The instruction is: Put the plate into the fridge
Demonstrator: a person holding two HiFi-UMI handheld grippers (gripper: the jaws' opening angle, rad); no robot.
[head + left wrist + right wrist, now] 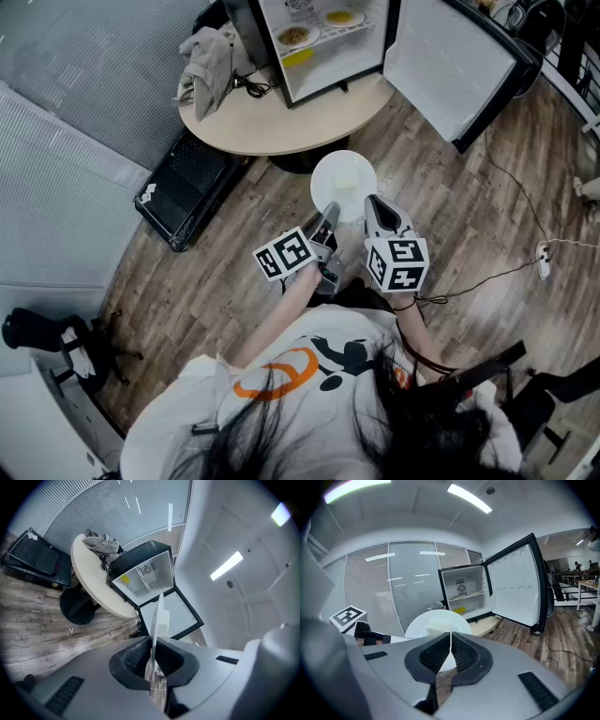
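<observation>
A white plate (343, 185) with a pale block (347, 177) on it hangs level above the floor, short of the round table. My left gripper (330, 212) is shut on its near-left rim. In the left gripper view the plate (156, 620) stands edge-on between the closed jaws of that gripper (153, 656). My right gripper (371, 202) sits by the plate's near-right rim, shut with nothing in it. In the right gripper view the plate (436, 619) lies beyond its tips (450, 641). The small fridge (319, 52) stands on the table with its door (457, 67) swung wide open.
The fridge shelf holds two plates of food (298, 36) (339, 16), with a yellow item (298, 57) below. A grey cloth (208, 58) lies on the round table (272, 124). A black case (187, 187) lies on the floor at left. A cable and plug (543, 261) lie at right.
</observation>
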